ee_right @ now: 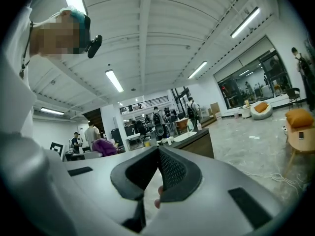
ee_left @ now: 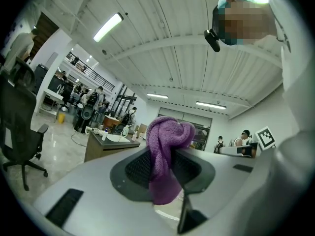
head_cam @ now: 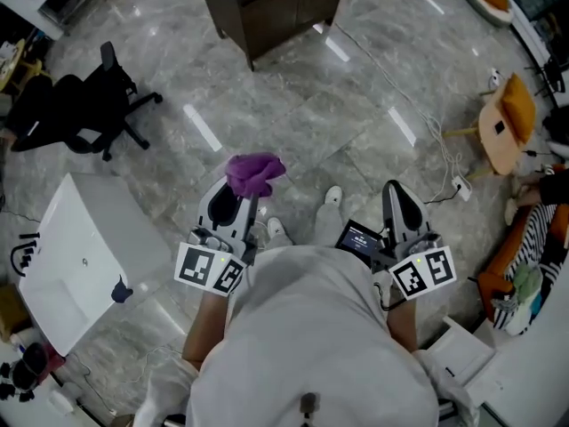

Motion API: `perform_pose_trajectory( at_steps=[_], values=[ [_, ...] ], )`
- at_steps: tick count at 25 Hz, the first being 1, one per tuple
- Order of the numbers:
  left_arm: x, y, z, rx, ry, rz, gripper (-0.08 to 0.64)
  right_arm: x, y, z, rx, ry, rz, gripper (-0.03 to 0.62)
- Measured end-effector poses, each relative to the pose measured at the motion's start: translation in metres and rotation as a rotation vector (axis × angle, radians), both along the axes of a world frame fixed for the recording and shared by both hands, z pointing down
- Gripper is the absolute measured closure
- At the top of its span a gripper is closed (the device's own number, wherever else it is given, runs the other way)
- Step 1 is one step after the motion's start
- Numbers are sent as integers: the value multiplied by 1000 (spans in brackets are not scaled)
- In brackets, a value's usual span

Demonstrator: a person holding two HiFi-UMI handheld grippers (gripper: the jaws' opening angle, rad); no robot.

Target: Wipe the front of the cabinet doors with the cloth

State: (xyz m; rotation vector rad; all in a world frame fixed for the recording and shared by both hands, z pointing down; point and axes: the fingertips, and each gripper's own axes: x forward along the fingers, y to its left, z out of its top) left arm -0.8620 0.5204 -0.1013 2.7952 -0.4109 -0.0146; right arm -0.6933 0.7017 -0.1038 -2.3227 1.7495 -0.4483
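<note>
A purple cloth [head_cam: 253, 173] is bunched between the jaws of my left gripper [head_cam: 233, 201], which is shut on it; in the left gripper view the cloth [ee_left: 167, 156] hangs over the closed pads. My right gripper [head_cam: 402, 205] is shut with nothing held, its tips meeting in the right gripper view [ee_right: 158, 154]. The dark wooden cabinet [head_cam: 271, 7] with a sink on top stands far ahead across the floor; it shows small as the cabinet [ee_left: 106, 149] in the left gripper view and as the cabinet [ee_right: 197, 144] in the right. Both grippers are held close to my body, well away from it.
A black office chair [head_cam: 84, 105] stands at the left. A white box-like unit [head_cam: 84, 256] lies at lower left. A wooden stool with an orange cushion [head_cam: 507, 123] and a floor cable [head_cam: 440, 145] are at the right. Several people stand in the background.
</note>
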Motion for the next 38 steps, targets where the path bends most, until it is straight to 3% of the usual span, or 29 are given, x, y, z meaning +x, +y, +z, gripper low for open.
perform_pose_trajectory(
  at_steps=[6, 14, 19, 25, 32, 38],
  values=[
    [59, -5, 4, 3, -24, -17, 456, 46, -22, 17, -39, -9, -87, 565],
    [162, -6, -16, 40, -8, -109, 457, 151, -47, 14, 34, -50, -185, 565],
    [219, 0, -22, 65, -28, -154, 457, 207, -53, 20, 27, -57, -275, 565],
    [251, 0, -22, 57, -19, -268, 457, 251, -59, 16, 63, -30, -370, 566],
    [289, -3, -23, 108, -31, -273, 459, 275, -73, 5, 111, 25, -400, 565],
    [307, -26, -13, 61, -10, -261, 459, 284, -90, 23, 32, 33, -379, 565]
  ],
)
